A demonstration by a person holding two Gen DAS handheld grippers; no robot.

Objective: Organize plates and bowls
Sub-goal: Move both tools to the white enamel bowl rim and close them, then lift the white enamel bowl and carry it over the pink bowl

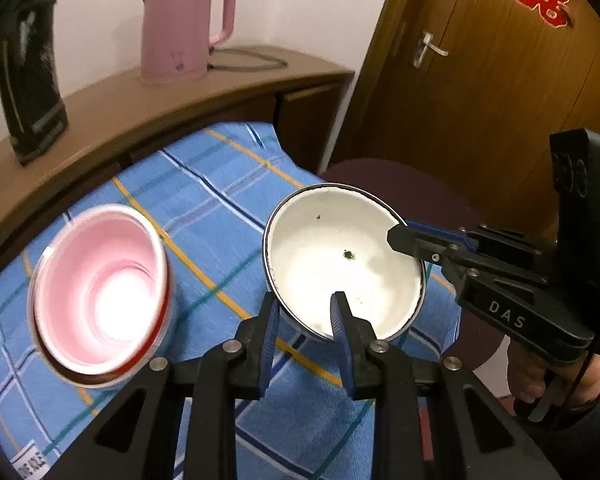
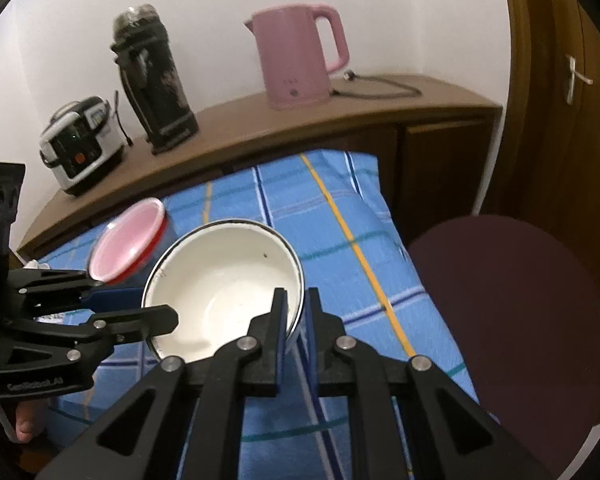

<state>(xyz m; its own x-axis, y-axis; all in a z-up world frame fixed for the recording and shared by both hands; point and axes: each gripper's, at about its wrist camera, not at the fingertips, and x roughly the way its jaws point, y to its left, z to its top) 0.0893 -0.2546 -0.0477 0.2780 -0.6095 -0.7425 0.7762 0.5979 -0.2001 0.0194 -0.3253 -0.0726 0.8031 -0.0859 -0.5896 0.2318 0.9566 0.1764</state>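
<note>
Pink bowl (image 1: 100, 296): at about 9 o'clock in the left wrist view, blurred, tipped so its mouth faces the camera, red rim showing; it lies on the blue plaid cloth (image 1: 204, 200), apart from the white bowl. In the right wrist view it sits at 10 o'clock, just behind the white bowl.
Cloth: blue with orange, white and teal lines, spread over the table, running from 7 o'clock up to 12 o'clock in the left wrist view.
White bowl (image 1: 340, 260): near the centre of the left wrist view, white inside with a dark rim and a few dark chips; both grippers hold it by the rim, and it looks tilted.
Left gripper (image 1: 306, 312): its fingers are closed on the white bowl's near rim at 6 o'clock, one finger outside the wall and one inside. In the right wrist view it comes in from 9 o'clock and clamps the bowl's left rim.
Right gripper (image 2: 296, 312): fingers pinched tight on the white bowl's rim at 5 o'clock of the bowl, the wall between the blue pads. In the left wrist view it reaches in from 3 o'clock onto the bowl's right rim, with a hand (image 1: 540, 380) on its grip.
Sideboard (image 2: 260, 120): brown, behind the cloth; it carries a rice cooker (image 2: 82, 144) at 10 o'clock, a dark flask (image 2: 152, 76) at 11 o'clock and a pink kettle (image 2: 300, 56) at 12 o'clock.
Chair (image 2: 512, 320): dark maroon seat at 3 o'clock, beside the cloth.
Door (image 1: 480, 80): brown wood with a metal handle, at 1 o'clock in the left wrist view.
</note>
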